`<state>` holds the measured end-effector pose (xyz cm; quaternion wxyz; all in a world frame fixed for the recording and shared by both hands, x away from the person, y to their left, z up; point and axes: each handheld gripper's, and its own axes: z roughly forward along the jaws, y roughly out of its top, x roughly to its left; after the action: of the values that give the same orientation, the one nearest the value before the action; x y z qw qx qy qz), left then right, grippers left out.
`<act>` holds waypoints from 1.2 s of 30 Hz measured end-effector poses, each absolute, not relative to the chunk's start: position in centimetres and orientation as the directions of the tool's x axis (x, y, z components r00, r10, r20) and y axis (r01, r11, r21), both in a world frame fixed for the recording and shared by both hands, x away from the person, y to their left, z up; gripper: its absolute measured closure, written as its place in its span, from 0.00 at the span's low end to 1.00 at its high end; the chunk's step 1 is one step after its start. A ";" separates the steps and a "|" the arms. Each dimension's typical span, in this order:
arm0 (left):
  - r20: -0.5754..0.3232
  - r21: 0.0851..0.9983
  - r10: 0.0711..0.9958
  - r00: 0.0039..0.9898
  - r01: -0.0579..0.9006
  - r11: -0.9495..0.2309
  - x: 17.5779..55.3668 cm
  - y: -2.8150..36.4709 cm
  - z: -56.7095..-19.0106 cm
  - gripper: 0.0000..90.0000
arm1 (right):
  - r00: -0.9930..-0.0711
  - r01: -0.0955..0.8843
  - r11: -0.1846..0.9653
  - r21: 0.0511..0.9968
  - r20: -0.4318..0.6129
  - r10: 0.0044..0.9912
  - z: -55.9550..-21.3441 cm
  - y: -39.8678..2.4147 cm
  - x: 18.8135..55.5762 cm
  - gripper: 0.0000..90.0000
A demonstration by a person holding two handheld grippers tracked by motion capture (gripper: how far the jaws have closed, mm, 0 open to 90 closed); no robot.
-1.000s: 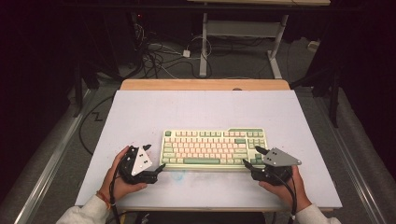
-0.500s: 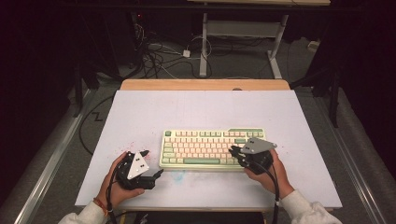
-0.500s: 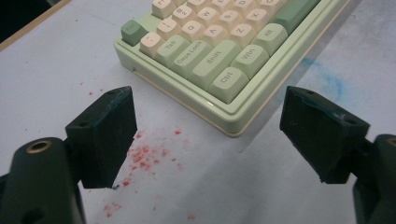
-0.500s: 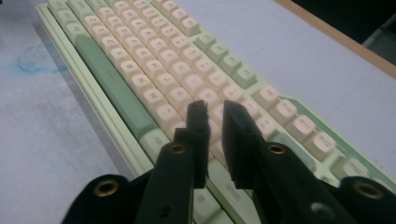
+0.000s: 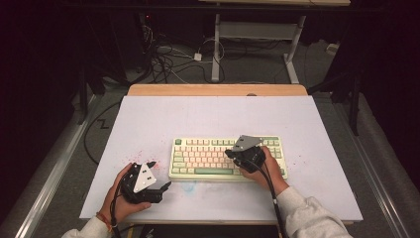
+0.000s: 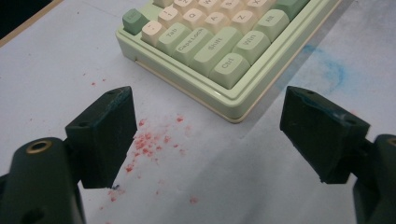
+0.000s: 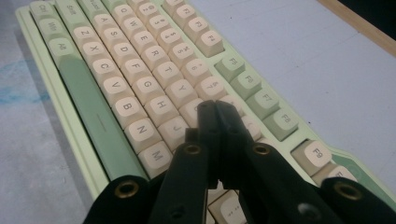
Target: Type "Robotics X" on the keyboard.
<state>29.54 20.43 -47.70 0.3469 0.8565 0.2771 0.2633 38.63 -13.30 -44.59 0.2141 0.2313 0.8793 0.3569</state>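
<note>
Right tongs (image 7: 215,109) together, tips over keyboard (image 5: 208,156) keys; left tongs (image 6: 205,135) apart above tabletop (image 5: 208,114) near front edge.

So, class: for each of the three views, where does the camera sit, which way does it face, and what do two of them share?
High view: above the person's side, facing forward and down on the table; both hands and forearms show.
Left gripper view: rides the left claw, facing the keyboard corner; jaws apart.
Right gripper view: rides the right claw, facing along the key rows; jaws together.
Shared: all three show the keyboard.
</note>
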 end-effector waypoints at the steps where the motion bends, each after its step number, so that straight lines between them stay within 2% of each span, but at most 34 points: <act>1: 0.258 0.740 0.657 0.708 0.292 -0.606 29.5 20.4 -47.7 0.19 | -0.804 0.251 0.647 0.720 -0.218 0.554 -44.6 -13.2 38.8 1.00; 19: 0.273 0.718 0.641 0.718 0.291 -0.632 29.6 20.1 -47.9 0.19 | -0.775 0.273 0.652 0.707 -0.240 0.585 -45.5 -12.2 40.1 1.00; 25: 0.279 0.705 0.635 0.720 0.295 -0.645 29.6 20.0 -48.1 0.19 | -0.794 0.293 0.684 0.668 -0.229 0.564 -45.5 -12.1 40.2 1.00; 36: 0.287 0.698 0.634 0.718 0.296 -0.652 29.8 19.9 -48.2 0.19 | -0.777 0.288 0.627 0.724 -0.207 0.595 -44.8 -12.9 39.9 0.99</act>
<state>29.77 19.88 -48.15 0.3205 0.8697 0.2671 0.2636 39.87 -12.87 -44.76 0.2192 0.2522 0.8750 0.3503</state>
